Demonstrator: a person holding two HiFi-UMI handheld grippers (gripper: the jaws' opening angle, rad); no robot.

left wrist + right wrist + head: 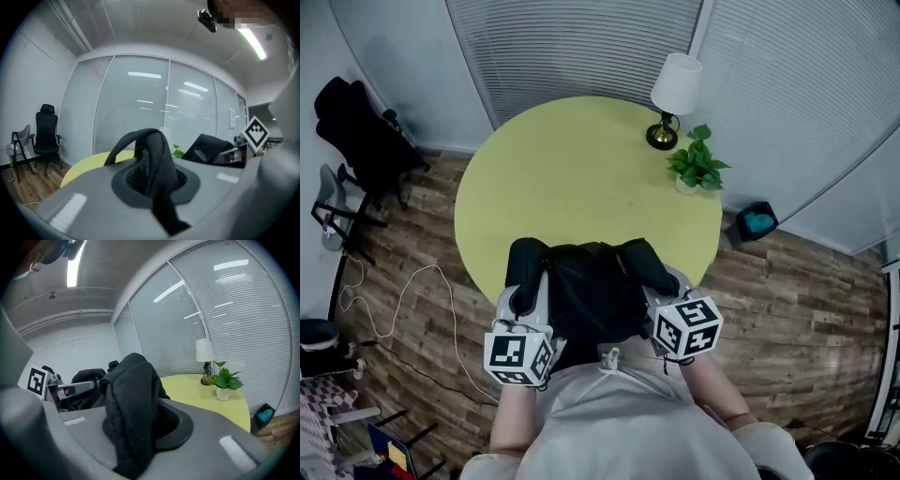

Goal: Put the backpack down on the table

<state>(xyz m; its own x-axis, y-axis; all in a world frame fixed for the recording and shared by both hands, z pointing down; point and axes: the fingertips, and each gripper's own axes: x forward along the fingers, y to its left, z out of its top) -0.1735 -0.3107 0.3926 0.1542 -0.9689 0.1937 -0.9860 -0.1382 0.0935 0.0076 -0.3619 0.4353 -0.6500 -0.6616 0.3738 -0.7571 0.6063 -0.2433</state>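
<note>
Backpack [591, 286] at the worktop [581, 159] near edge, left hand-held gripper [527, 298] and right hand-held gripper [661, 292] clamped on its straps [155, 159]: lower it level, well inboard, before releasing

The black backpack [591, 292] hangs over the near edge of the round yellow-green table [581, 169]. Its two padded shoulder straps [528, 264] are spread apart, one pinched in the left gripper [523, 298], the other in the right gripper [664, 286]. Whether its bottom touches the tabletop cannot be told.
</note>
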